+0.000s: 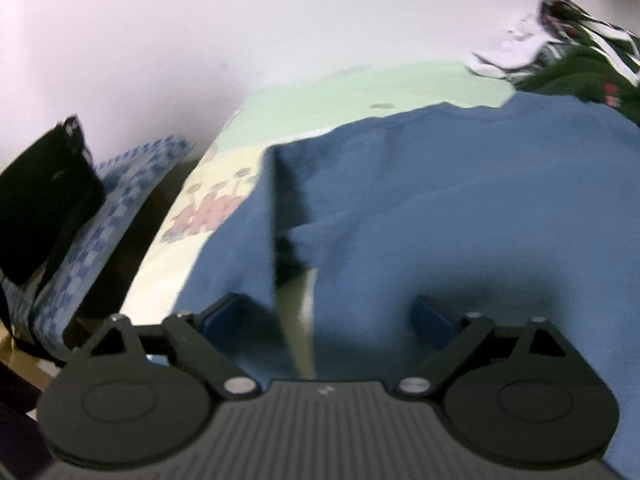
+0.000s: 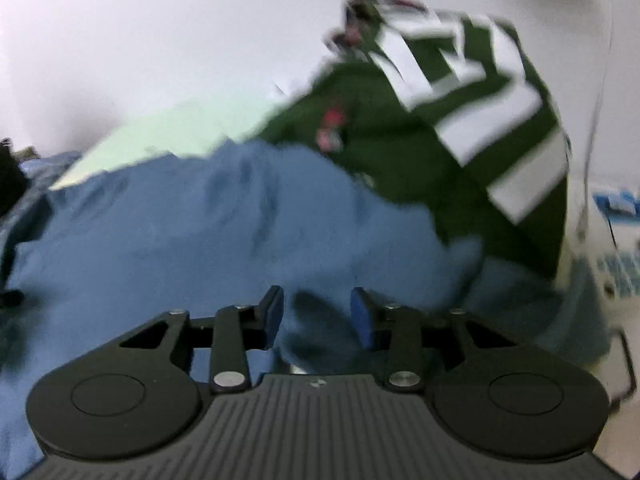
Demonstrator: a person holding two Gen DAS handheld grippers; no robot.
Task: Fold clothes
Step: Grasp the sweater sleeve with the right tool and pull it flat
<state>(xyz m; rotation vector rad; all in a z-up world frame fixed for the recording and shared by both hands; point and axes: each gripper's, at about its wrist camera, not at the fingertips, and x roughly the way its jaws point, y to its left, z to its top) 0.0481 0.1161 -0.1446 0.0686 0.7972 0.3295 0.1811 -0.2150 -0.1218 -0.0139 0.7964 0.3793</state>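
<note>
Across a bed with a pale green and cream printed sheet [image 1: 360,88] lies the soft blue knit garment [image 1: 460,200], spread broad and gently rumpled, one flap turned over along a straight dark crease at its left side. The left gripper [image 1: 332,312] hangs above that crease with its jaws wide apart and nothing between them. The right gripper [image 2: 316,312] stands part-open over a bunched fold of the same blue cloth; blur makes it hard to say, but the pads do not seem to press on it. A fold looks freshly laid, so the step in hand is likely letting go and repositioning. Next, each gripper probably needs a fresh edge to pinch, taken cleanly so the limp fabric does not drag. Behind, a heaped dark green garment with broad white stripes [image 2: 460,92] waits.
</note>
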